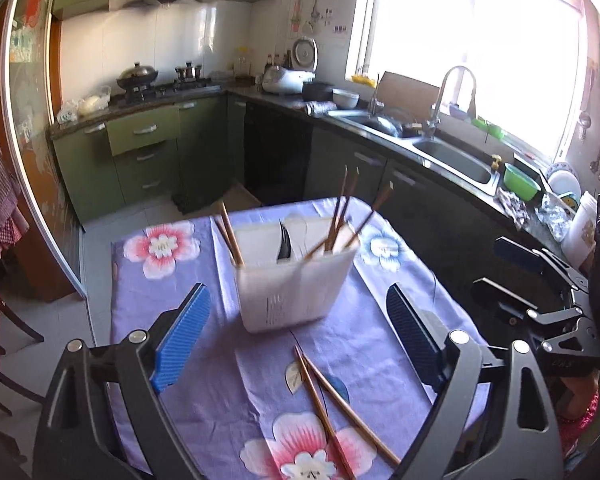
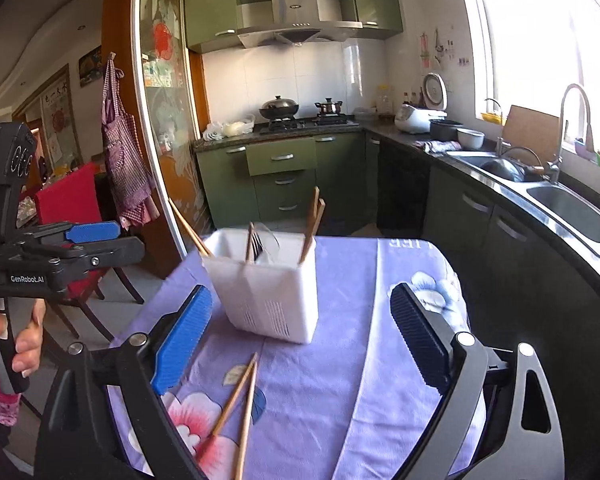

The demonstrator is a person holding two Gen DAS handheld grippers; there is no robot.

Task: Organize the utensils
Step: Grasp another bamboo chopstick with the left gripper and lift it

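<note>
A white plastic utensil holder point(image 1: 324, 276) point(image 2: 268, 296) stands on the purple floral tablecloth point(image 1: 364, 320). Several wooden chopsticks point(image 1: 340, 216) and a dark utensil point(image 1: 284, 240) stick out of it. Two loose chopsticks point(image 1: 332, 400) point(image 2: 236, 400) lie crossed on the cloth on the near side of the holder. My left gripper point(image 1: 296, 300) is open, above the cloth just short of the holder, with nothing between its pads. My right gripper point(image 2: 300, 296) is open and empty too, facing the holder from the other side. Each gripper shows at the edge of the other's view point(image 1: 504, 272) point(image 2: 116, 240).
A dark counter with a double sink point(image 1: 456, 160) and a green bowl point(image 1: 520, 182) runs along the right of the table. A red chair point(image 2: 72, 200) stands off the table's left edge. A person's hand point(image 2: 24, 344) grips the left gripper's handle.
</note>
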